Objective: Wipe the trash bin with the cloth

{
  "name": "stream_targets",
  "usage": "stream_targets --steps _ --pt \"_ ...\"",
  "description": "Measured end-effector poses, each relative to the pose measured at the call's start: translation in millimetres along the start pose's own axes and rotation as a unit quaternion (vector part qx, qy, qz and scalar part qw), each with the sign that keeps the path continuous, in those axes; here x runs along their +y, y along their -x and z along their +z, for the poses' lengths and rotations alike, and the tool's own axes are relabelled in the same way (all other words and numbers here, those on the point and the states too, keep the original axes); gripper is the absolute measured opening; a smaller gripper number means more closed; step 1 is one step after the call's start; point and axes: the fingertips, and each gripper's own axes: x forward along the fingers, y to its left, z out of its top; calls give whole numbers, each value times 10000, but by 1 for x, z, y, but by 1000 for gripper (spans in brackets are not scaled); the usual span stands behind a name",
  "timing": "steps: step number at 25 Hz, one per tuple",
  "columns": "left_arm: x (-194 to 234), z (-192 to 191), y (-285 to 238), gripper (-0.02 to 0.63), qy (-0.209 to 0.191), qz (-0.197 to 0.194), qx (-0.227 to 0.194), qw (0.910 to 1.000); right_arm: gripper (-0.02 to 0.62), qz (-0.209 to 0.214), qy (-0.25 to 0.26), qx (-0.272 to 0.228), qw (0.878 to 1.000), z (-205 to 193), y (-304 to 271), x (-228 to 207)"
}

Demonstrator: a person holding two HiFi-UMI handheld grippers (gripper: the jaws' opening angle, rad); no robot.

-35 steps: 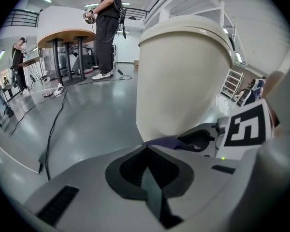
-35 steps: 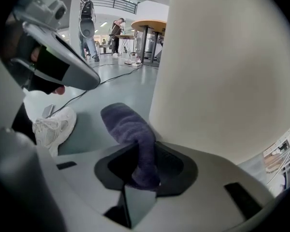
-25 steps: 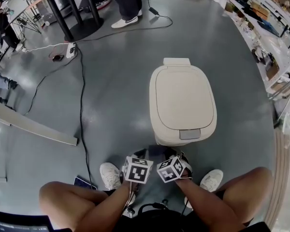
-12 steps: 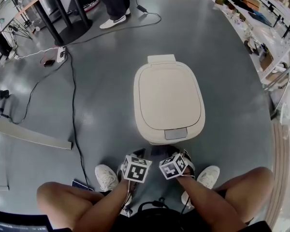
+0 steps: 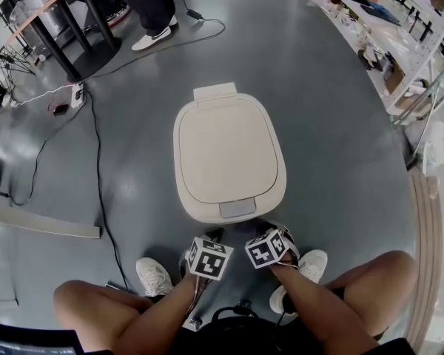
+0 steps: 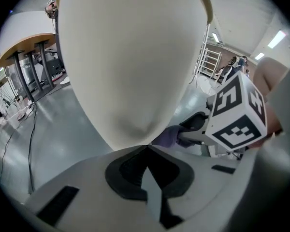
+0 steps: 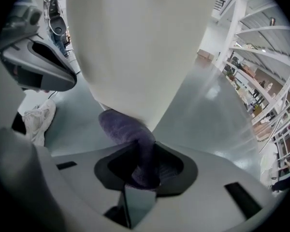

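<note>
Pinched shut on a fold of the purple cloth (image 7: 125, 127): jaws of the right gripper (image 7: 137, 178), low centre of the right gripper view, loose end bulging up and left to touch the pale wall of the trash bin (image 7: 145, 47). Pressed together on nothing: jaws of the left gripper (image 6: 147, 161), low centre of the left gripper view, nose close under the same rounded wall. From the head view, bin in mid-frame on the grey floor (image 5: 340, 124), lid (image 5: 226, 150) down, both grippers side by side just below its near edge, between two white shoes (image 5: 154, 276).

Likely step: start of the wipe, cloth brought to the lower front of the bin. Next, probably: press the cloth flat to the wall and sweep across or upward, keeping the clamp tight against slipping. If needed, steady the bin with the left gripper as a guard against sliding on smooth floor.

Hard to make out:
- Extent of cloth-to-wall contact, tucked behind the fold.
- Front and sides of the bin, hidden from above under the lid's rim.
- Jaw tips, covered by the marker cubes (image 5: 209, 258) in the head view.
- Top of the bin, cut off in both gripper views.
- Dirt on the surface, not discernible.
</note>
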Motion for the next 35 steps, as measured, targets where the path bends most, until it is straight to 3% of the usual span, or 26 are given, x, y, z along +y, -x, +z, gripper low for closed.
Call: stream_targets --steps 17,22,24,26,31,35 --pt "-72 48 -9 -2 -369 -305 -32 9988 103 303 -336 -139 9989 -15 21 -66" --pt "-110 68 15 -3 -355 -558 -182 9976 103 348 -1125 -631 9910 -2 49 -102" --pt "-124 83 24 -3 -431 -598 -373 9966 103 450 -1692 -960 9799 10 61 -117" --pt "-135 103 33 -2 -522 -606 -622 9949 103 720 -2313 -1323 9611 25 74 -129" --pt "-160 157 71 -3 -756 -562 -1235 9879 103 1757 -3576 -2304 8878 73 122 -149" --pt "-177 174 106 -3 -890 -422 -1629 9817 103 2654 -3828 -2779 8401 110 161 -152"
